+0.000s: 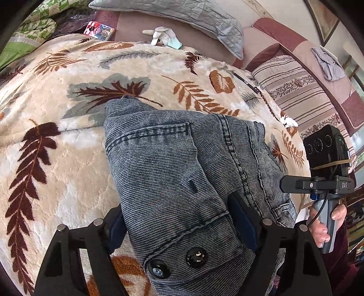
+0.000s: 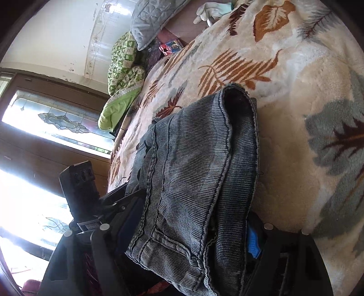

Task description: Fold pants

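Grey-blue corduroy pants (image 1: 173, 173) lie folded into a thick bundle on a cream blanket with leaf prints (image 1: 68, 159). Two dark buttons (image 1: 196, 257) show at the near end. My left gripper (image 1: 179, 225) straddles this end, and both of its pads touch the sides of the bundle. In the right wrist view the pants (image 2: 193, 159) run away from me, an open leg hem at the far end. My right gripper (image 2: 193, 227) holds the near end between its pads. A hand holds the right gripper's handle (image 1: 325, 218), which shows at the right edge of the left wrist view.
A grey quilted pillow (image 1: 182, 13), white gloves (image 1: 162, 34) and a small colourful packet (image 1: 99, 30) lie at the far side of the bed. A green patterned quilt (image 1: 34, 29) is bunched at the far left. A striped cushion (image 1: 295, 91) lies to the right. A bright window (image 2: 45, 118) is beyond.
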Tool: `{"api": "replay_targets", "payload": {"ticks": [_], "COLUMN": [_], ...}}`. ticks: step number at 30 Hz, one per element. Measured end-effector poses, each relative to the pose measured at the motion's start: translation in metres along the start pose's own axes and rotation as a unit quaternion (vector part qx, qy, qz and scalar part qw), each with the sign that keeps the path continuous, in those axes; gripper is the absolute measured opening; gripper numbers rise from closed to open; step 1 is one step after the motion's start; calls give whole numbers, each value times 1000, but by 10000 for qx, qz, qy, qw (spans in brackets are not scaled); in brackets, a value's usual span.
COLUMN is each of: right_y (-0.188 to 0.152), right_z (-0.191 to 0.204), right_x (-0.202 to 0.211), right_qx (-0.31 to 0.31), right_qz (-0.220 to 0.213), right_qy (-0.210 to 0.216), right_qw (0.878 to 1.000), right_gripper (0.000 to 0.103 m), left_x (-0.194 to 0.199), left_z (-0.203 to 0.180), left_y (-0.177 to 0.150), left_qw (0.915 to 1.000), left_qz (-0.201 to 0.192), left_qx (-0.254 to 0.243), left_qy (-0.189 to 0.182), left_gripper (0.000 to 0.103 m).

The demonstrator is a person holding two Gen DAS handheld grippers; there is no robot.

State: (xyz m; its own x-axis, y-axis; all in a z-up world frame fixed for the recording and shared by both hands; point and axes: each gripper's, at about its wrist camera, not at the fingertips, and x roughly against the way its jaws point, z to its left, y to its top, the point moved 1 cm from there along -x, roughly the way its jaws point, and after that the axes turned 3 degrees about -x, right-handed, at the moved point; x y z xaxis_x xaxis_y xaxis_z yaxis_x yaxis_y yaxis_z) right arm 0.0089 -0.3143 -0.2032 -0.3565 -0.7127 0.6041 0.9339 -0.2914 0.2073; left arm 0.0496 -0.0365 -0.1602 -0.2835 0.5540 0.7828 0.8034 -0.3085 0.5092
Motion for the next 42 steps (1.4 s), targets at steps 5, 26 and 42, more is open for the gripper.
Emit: {"api": "replay_targets", "payload": {"ticks": [5, 26, 42], "right_y": [-4, -16, 20], "right_z": [7, 21, 61], "right_x": [-8, -10, 21], "right_qx": [269, 643, 437], "right_qz": [36, -339, -969], "right_qy": [-83, -418, 413], "right_qw": [9996, 9965, 9935], "right_gripper": [73, 40, 36], "left_x": [4, 13, 69], "left_z": [-3, -5, -18], "left_y": [0, -2, 65], "left_qw": [9999, 9991, 9957], "left_qz": [-87, -430, -892], "left_qx": [-87, -42, -74], "left_qy": [28, 32, 242], "left_gripper": [78, 49, 46]}}
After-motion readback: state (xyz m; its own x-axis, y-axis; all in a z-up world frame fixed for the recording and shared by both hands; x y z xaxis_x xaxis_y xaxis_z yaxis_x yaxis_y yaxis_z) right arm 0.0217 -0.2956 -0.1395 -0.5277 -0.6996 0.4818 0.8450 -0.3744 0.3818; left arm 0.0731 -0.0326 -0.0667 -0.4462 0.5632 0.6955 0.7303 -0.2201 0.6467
